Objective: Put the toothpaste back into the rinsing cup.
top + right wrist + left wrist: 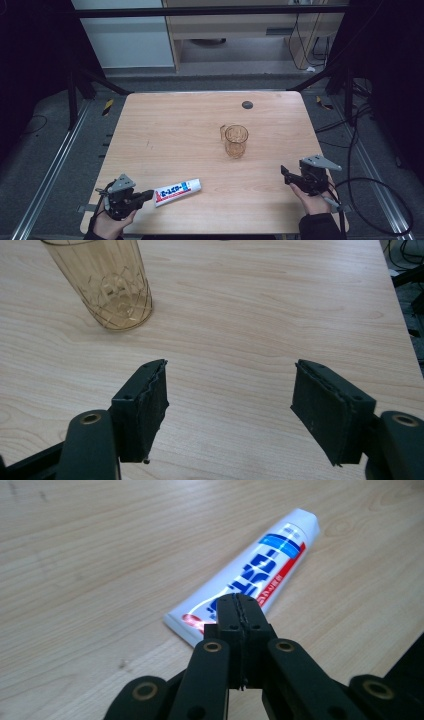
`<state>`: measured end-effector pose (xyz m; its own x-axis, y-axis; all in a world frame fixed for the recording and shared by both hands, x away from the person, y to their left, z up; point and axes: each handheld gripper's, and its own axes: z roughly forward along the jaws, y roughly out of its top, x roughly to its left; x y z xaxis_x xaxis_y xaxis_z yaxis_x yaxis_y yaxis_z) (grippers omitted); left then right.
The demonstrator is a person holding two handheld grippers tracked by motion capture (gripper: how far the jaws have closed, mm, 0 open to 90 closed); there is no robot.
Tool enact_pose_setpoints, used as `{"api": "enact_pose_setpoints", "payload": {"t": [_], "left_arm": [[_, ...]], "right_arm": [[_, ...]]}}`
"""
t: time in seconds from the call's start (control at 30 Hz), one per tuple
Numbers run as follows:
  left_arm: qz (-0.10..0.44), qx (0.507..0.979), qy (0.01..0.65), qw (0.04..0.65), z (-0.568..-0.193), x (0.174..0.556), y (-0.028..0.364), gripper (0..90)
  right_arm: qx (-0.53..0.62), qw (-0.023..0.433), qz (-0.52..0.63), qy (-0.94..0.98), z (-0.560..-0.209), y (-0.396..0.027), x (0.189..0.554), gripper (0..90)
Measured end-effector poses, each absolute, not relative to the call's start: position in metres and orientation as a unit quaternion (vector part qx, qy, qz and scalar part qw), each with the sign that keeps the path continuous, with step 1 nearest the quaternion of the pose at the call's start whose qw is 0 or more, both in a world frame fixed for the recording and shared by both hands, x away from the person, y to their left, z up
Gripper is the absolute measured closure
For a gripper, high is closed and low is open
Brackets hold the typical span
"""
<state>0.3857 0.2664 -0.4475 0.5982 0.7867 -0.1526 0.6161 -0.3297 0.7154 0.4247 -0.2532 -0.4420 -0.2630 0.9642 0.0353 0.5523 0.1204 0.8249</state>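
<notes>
Toothpaste tube [177, 192] flat on the wooden table [175, 130], near the front edge on the left side, flat crimped end toward the left gripper [149, 194], far end aimed roughly at the table's middle. Left gripper low, just short of the crimp, jaws pressed together, nothing between them; from the left gripper view, tips over or just at the crimp, contact not clear. Likely step: picking up the tube. To do well: spread jaws first, wider than the tube's width, before moving in. Come down over the fuller middle of the body, not the thin crimp, which looks apt to slip or fold. Set pads across the short axis, one each side, tips close to the tabletop so the lower edge gets caught. Close gently; soft tube, hard squeeze risks denting or pushing paste toward the cap. Lift straight, keep level. Amber glass mug [235, 141] upright right of centre, well apart from the tube, handle on its left in the high view. Right gripper [284, 172] near the front-right edge, jaws spread wide, empty, pointing toward the mug. Keep clear of the glass when carrying.
</notes>
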Motion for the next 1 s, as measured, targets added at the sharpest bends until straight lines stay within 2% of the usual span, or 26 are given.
{"api": "enact_pose_setpoints", "payload": {"t": [0.57,1.0], "left_arm": [[0.077,0.846,0.409,0.333,-0.47,0.389,0.234,89.5],[0.087,0.849,0.417,0.312,-0.477,0.397,0.23,89.6]], "right_arm": [[0.538,0.267,0.365,0.711,-0.449,-0.249,0.429,26.8],[0.535,0.258,0.371,0.714,-0.45,-0.249,0.431,25.1]]}}
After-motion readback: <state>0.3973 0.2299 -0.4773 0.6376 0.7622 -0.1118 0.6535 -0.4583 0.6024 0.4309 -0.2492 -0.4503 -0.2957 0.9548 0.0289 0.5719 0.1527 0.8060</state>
